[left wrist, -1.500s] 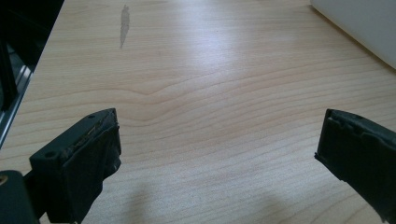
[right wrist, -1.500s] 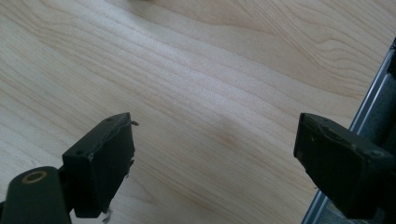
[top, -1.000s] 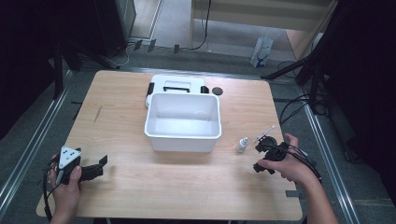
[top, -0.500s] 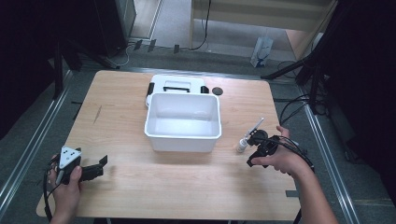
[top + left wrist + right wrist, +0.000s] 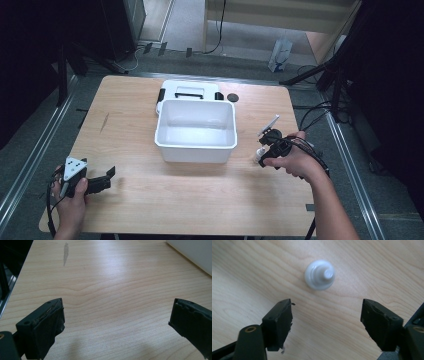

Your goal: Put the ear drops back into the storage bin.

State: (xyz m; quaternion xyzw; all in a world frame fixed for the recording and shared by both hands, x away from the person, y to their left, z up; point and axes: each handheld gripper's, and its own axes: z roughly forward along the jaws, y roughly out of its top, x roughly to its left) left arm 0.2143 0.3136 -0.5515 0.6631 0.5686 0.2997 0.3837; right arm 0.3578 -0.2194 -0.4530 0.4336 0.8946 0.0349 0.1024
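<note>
Bench [image 5: 150, 210], pale wood. White tub [image 5: 196, 131] at frame centre. Right claw [image 5: 266, 148] just right of the tub, jaws apart but lately closing, nothing between them. Small white cap [image 5: 319, 274] stands upper centre in the right gripper view, beyond the jaw tips, untouched. Left claw [image 5: 107, 177] lower left, jaws wide apart, empty.

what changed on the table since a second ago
The right gripper slid left toward the small white bottle, its jaws closing partway but not gripping. The left gripper, white bin and lid stayed put.
</note>
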